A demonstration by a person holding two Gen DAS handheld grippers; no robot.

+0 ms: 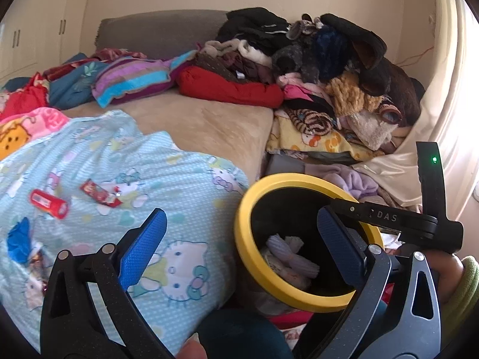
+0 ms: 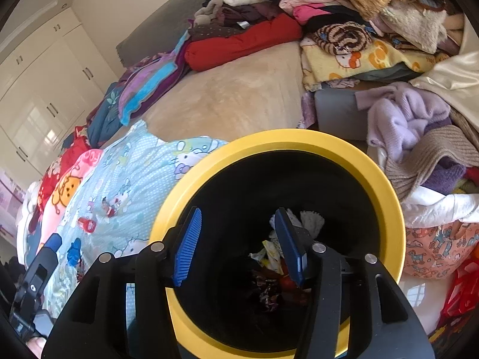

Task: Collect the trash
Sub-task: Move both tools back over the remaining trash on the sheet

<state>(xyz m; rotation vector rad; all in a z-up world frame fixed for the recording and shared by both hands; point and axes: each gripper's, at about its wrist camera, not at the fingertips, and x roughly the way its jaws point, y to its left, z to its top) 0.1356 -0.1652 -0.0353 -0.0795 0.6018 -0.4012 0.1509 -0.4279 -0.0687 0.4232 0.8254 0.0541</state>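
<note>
A black bin with a yellow rim (image 1: 248, 239) (image 2: 389, 185) stands beside the bed, with crumpled wrappers and tissues inside. My right gripper (image 2: 238, 245) is open and empty, hanging over the bin's mouth. My left gripper (image 1: 239, 233) is open and empty, over the bed's edge next to the bin. On the light blue Hello Kitty blanket (image 1: 185, 185) lie a red wrapper (image 1: 100, 193), a small red can (image 1: 49, 203) and a blue crumpled scrap (image 1: 19, 240). The can also shows in the right wrist view (image 2: 86, 224).
A large heap of clothes (image 1: 329, 68) fills the far right of the bed. More folded clothes and a lilac sweater (image 2: 404, 116) lie to the right of the bin. White cupboards (image 2: 45, 83) stand at the left.
</note>
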